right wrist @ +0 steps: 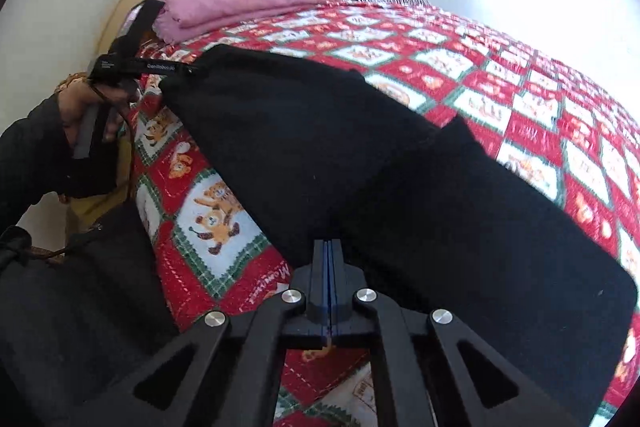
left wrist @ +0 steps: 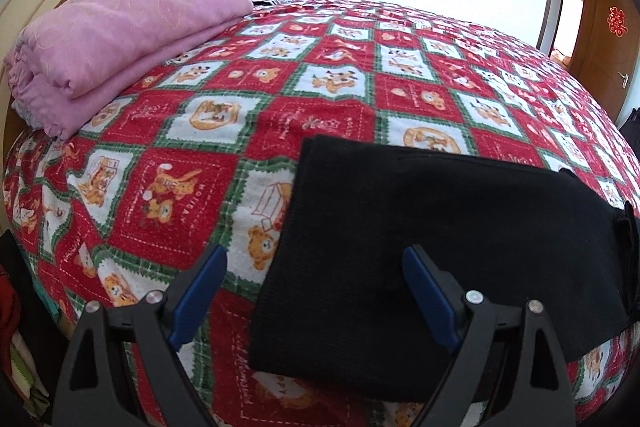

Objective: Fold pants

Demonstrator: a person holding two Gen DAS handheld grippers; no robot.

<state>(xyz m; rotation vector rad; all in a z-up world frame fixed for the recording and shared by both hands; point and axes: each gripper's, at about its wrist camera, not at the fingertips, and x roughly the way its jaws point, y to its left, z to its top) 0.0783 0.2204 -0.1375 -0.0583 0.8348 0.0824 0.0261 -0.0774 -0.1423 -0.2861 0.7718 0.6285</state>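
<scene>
The left gripper's (left wrist: pixel 312 267) fingers are spread wide above the black pants (left wrist: pixel 440 247), the right gripper's (right wrist: pixel 329 247) pinch their near edge, so another fold probably comes next.

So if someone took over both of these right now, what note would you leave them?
Left tool: open, holding nothing, hovering over the near left edge of the black pants.
Right tool: fingers shut, at the pants' near edge; whether it pinches cloth I cannot tell.
Pants: lying folded on the red patterned bedspread, near the bed's front edge. A pink blanket sits by the headboard.
Left: perhaps one more fold and smoothing.
</scene>
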